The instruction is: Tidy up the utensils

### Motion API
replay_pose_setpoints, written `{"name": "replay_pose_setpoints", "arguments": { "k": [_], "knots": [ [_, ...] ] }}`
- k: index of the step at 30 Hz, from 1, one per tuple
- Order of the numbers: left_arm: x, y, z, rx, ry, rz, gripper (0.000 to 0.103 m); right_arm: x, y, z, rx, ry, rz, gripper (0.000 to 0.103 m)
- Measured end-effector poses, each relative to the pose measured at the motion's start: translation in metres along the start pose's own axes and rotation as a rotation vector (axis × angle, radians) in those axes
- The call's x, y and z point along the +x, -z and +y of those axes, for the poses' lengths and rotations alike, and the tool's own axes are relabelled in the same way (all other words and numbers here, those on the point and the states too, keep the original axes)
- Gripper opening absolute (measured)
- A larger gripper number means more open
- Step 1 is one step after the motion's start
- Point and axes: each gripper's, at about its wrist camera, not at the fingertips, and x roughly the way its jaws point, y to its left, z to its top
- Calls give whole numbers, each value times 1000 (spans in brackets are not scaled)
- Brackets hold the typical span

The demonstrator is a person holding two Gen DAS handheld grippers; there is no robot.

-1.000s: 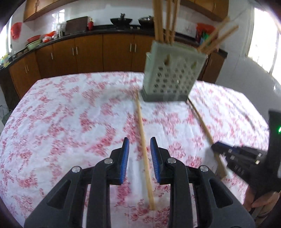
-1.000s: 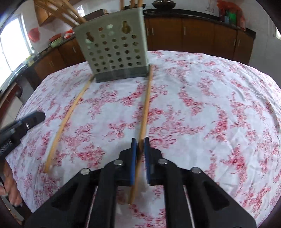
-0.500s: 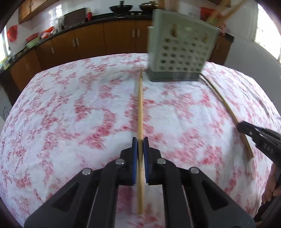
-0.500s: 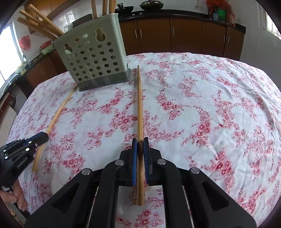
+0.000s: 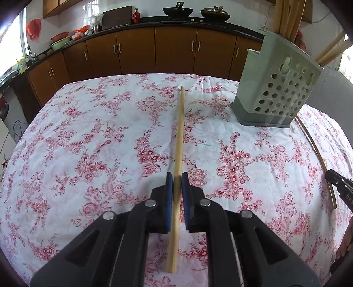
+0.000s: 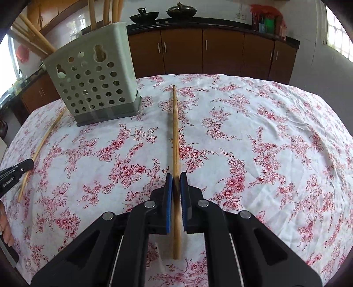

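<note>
— Left gripper (image 5: pixel 177 179)?
— Pinching one chopstick (image 5: pixel 179 132) tight, pointing it across the floral tablecloth (image 5: pixel 66 154), left of the perforated holder (image 5: pixel 275 92).
— Right gripper (image 6: pixel 176 180)?
— Squeezing the other chopstick (image 6: pixel 175 132) likewise, pointing past the holder's right side.

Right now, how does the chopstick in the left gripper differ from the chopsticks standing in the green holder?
The left chopstick lies nearly level over the tablecloth; the holder chopsticks stand upright or lean, ends up. The left chopstick is clamped in the left gripper; the holder chopsticks rest loose in the holder, ungripped. Both are plain pale wooden sticks.
</note>
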Motion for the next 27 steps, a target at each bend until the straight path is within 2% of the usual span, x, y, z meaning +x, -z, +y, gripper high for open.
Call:
{"name": "replay_pose_setpoints", "arguments": {
  "k": [27],
  "knots": [
    [0, 0, -2, -6, 3, 0, 12, -1, 1, 0, 10, -10, 0, 9]
  ]
}}
